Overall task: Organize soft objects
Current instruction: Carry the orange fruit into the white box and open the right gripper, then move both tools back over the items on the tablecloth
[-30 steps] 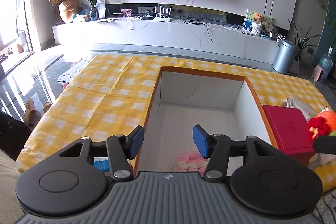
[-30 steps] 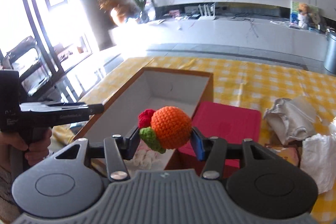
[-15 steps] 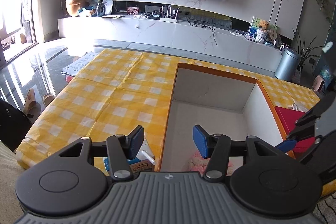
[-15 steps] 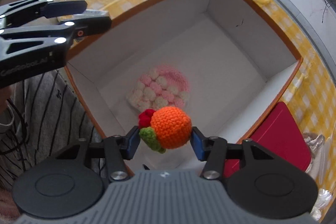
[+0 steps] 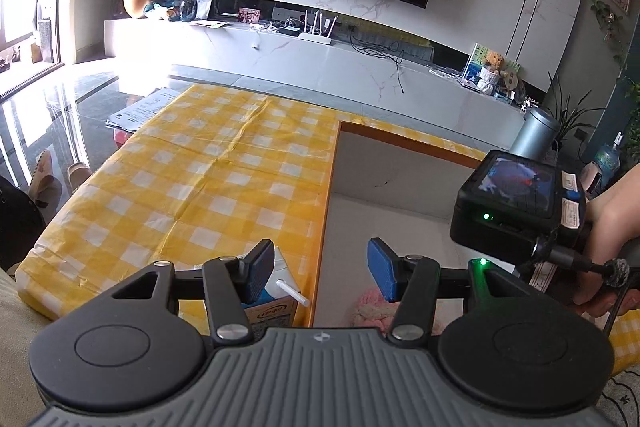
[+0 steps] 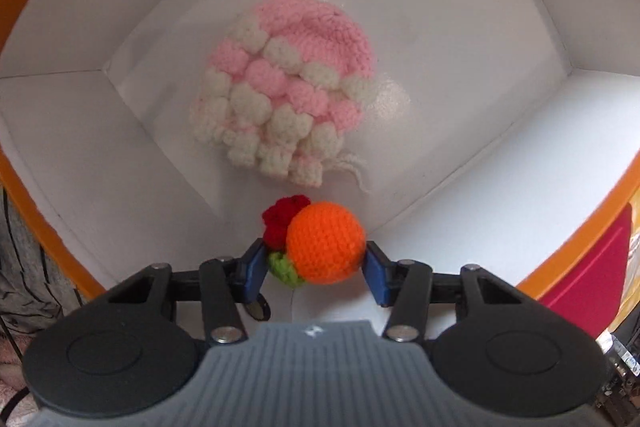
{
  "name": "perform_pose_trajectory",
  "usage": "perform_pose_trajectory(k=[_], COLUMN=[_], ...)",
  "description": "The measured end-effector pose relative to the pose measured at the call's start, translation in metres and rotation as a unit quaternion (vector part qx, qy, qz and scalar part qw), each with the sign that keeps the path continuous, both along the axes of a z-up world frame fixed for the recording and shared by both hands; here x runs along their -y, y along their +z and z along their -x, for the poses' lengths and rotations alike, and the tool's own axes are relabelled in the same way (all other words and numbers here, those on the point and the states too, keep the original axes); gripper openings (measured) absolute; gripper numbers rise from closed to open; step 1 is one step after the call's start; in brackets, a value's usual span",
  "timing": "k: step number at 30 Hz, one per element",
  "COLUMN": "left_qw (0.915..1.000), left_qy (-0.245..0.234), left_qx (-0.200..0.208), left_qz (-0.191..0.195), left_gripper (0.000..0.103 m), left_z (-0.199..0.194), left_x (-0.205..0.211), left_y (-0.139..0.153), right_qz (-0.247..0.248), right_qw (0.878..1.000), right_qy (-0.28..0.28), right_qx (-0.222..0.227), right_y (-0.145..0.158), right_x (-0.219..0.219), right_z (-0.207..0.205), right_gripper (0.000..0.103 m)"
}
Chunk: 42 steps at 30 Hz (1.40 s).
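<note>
Right claw: the right claw [image 6: 316, 263] pinches a crocheted orange ball [image 6: 325, 242] between its blue pads, one pad pressed on each side.
Ball: round, tight orange stitches, with a red knitted tuft at its 10 o'clock and a green leaf at its 8 o'clock; it hangs inside the box, above the floor.
Change, right side: a second ago this claw looked level across the room with the ball in front of the television; now it points steeply down into the box, the grip unchanged.
Box: the box [image 6: 500, 39] has smooth white card walls and floor and an orange rim.
Hat: a pink and white knitted hat [image 6: 286, 87], bobbly and domed, lies on the box floor at 12 o'clock from the ball, apart from it.
Left claw: the left claw [image 5: 318, 273] stands spread with nothing between its pads, over the near left edge of the box.
Change, left side: the right hand [image 5: 608, 227] and its black camera block now fill the 3 o'clock side, which earlier showed a red lid.
Carton: a small drink carton [image 5: 272, 303] with a white straw sits on the yellow checked cloth [image 5: 192, 179], just left of the box.
</note>
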<state>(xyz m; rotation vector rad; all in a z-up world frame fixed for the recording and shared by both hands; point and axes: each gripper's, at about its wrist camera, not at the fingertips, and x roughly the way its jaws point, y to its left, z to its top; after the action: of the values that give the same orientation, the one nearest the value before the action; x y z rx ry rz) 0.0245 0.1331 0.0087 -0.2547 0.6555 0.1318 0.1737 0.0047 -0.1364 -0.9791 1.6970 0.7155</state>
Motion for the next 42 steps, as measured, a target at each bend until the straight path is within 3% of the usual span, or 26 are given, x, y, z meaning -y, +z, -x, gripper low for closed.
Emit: perform_pose_trajectory(k=[6, 11, 17, 20, 24, 27, 29, 30, 32, 33, 35, 38, 39, 40, 41, 42], left_qw=[1.0, 0.9999, 0.9998, 0.9998, 0.9991, 0.998, 0.998, 0.998, 0.9977, 0.9975, 0.9974, 0.9973, 0.9974, 0.9973, 0.9969, 0.9964], left_qy=[-0.001, 0.015, 0.015, 0.016, 0.017, 0.019, 0.015, 0.011, 0.007, 0.004, -0.004, -0.024, -0.033, -0.043, -0.059, -0.071], left_qx=[-0.006, 0.007, 0.005, 0.008, 0.034, 0.048, 0.052, 0.055, 0.06, 0.064, 0.067, 0.069, 0.064, 0.059, 0.052, 0.045], left_qz=[0.001, 0.002, 0.008, 0.003, -0.019, -0.036, -0.031, -0.03, -0.03, -0.029, -0.024, -0.01, -0.007, -0.007, -0.006, -0.005], left_gripper=[0.062, 0.062, 0.063, 0.064, 0.069, 0.071, 0.075, 0.081, 0.088, 0.089, 0.089, 0.095, 0.098, 0.098, 0.098, 0.098], left_z=[0.0, 0.005, 0.004, 0.004, 0.01, 0.011, 0.011, 0.01, 0.01, 0.01, 0.008, 0.002, -0.001, -0.004, -0.009, -0.014], left_x=[0.001, 0.001, 0.0, 0.003, 0.011, 0.019, 0.023, 0.026, 0.031, 0.034, 0.041, 0.054, 0.06, 0.066, 0.074, 0.081], left_y=[0.0, 0.007, 0.009, 0.012, 0.02, 0.029, 0.033, 0.035, 0.038, 0.04, 0.043, 0.048, 0.048, 0.049, 0.049, 0.049], right_qz=[0.009, 0.002, -0.022, -0.054, -0.11, -0.178, -0.226, -0.258, -0.352, -0.4, -0.451, -0.46, -0.447, -0.426, -0.393, -0.356], right_qw=[1.0, 0.995, 0.994, 0.992, 0.982, 0.967, 0.95, 0.937, 0.89, 0.854, 0.796, 0.708, 0.668, 0.619, 0.57, 0.53], right_qy=[0.018, 0.075, 0.07, 0.059, 0.064, 0.039, 0.018, 0.001, -0.059, -0.1, -0.165, -0.234, -0.255, -0.29, -0.339, -0.393], right_qx=[0.009, 0.072, 0.078, 0.095, 0.139, 0.176, 0.215, 0.235, 0.284, 0.317, 0.368, 0.482, 0.537, 0.593, 0.637, 0.662], right_y=[-0.003, 0.006, 0.022, 0.047, 0.09, 0.126, 0.156, 0.171, 0.198, 0.203, 0.209, 0.207, 0.203, 0.201, 0.194, 0.188], right_x=[-0.004, -0.016, -0.009, 0.005, 0.03, 0.059, 0.082, 0.098, 0.144, 0.174, 0.22, 0.278, 0.294, 0.311, 0.326, 0.344], right_z=[-0.002, 0.013, 0.011, 0.002, 0.009, 0.019, 0.023, 0.024, 0.026, 0.031, 0.04, 0.058, 0.065, 0.071, 0.071, 0.068], right_gripper=[0.056, 0.09, 0.093, 0.101, 0.101, 0.101, 0.101, 0.101, 0.101, 0.101, 0.101, 0.101, 0.101, 0.101, 0.101, 0.101])
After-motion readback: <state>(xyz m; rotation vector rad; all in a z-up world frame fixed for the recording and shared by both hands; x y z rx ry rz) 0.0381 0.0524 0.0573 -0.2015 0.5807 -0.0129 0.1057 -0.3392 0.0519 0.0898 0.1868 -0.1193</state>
